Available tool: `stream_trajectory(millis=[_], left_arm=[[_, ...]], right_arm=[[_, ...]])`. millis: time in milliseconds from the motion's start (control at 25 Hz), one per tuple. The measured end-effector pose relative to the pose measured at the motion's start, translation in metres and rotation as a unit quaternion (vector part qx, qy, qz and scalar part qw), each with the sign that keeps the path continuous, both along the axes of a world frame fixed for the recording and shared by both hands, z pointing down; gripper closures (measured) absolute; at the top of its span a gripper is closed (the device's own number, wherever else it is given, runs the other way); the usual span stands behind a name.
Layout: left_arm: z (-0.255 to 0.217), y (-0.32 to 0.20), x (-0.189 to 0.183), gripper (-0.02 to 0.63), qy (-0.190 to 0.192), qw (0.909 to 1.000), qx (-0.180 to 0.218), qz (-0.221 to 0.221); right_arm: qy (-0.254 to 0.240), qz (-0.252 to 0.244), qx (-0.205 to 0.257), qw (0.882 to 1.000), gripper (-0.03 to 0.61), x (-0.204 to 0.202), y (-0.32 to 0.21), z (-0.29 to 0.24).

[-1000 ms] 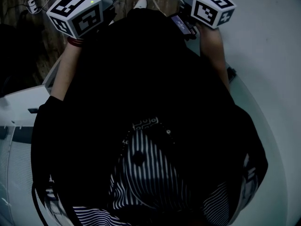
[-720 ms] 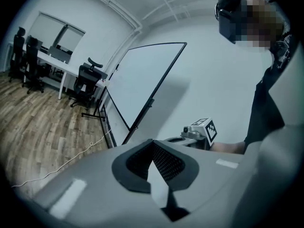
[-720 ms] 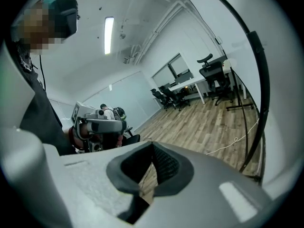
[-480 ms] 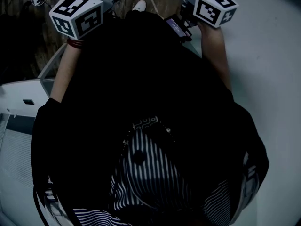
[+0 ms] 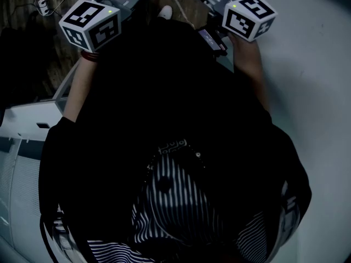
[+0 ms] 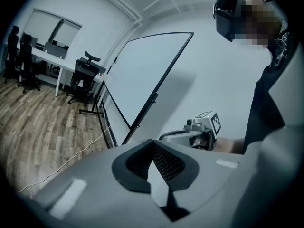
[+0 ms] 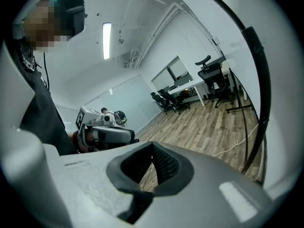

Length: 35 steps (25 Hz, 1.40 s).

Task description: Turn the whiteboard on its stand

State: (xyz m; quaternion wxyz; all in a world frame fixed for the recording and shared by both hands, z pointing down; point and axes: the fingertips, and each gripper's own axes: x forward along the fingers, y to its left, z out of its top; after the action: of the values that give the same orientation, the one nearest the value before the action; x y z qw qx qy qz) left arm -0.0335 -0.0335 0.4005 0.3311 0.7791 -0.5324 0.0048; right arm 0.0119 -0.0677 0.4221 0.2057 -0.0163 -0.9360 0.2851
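The whiteboard stands tilted on its black-framed stand, ahead of my left gripper. That gripper's jaws are shut with nothing between them. In the right gripper view the board's black frame curves down the right side, close by. My right gripper is shut and empty too. Each gripper shows in the other's view: the right one and the left one, held in hands. In the head view only the marker cubes show, left and right, above the person's dark top.
Wood floor with a white cable runs under the stand's legs. Black office chairs and a white desk stand at the back. More chairs and a distant person show in the right gripper view.
Both marker cubes have drifted a little in the head view, the left one rightward. The white object at lower left shifted. Nothing was taken hold of or let go.
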Motion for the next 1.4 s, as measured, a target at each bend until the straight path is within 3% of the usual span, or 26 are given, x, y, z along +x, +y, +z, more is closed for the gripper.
stream_trajectory(millis=[200, 400, 680, 800, 960, 1160, 1400], left_arm=[[0.014, -0.032, -0.006, 0.607, 0.018, 0.9992, 0.012, 0.035], [-0.005, -0.107, -0.067, 0.607, 0.028, 0.997, 0.032, 0.065], [-0.022, -0.121, -0.083, 0.607, -0.026, 0.9943, 0.061, 0.083], [-0.031, -0.143, -0.125, 0.607, -0.021, 0.9927, 0.079, 0.088], [-0.03, -0.164, -0.174, 0.607, -0.002, 0.9909, 0.085, 0.104], [-0.032, -0.163, -0.166, 0.607, 0.018, 0.9857, 0.093, 0.14], [-0.059, -0.216, -0.157, 0.607, 0.022, 0.9734, 0.121, 0.193]], right_arm=[[0.006, 0.034, 0.027, 0.999, 0.577, -0.01, -0.006, 0.004], [0.013, 0.052, 0.036, 0.998, 0.578, -0.074, -0.063, -0.015], [-0.005, 0.094, 0.095, 0.991, 0.577, -0.084, -0.079, -0.046], [0.01, 0.09, 0.115, 0.989, 0.577, -0.123, -0.101, -0.045], [0.018, 0.125, 0.121, 0.985, 0.577, -0.168, -0.145, -0.053], [0.017, 0.178, 0.13, 0.975, 0.577, -0.156, -0.154, -0.066], [-0.002, 0.241, 0.128, 0.962, 0.577, -0.153, -0.188, -0.084]])
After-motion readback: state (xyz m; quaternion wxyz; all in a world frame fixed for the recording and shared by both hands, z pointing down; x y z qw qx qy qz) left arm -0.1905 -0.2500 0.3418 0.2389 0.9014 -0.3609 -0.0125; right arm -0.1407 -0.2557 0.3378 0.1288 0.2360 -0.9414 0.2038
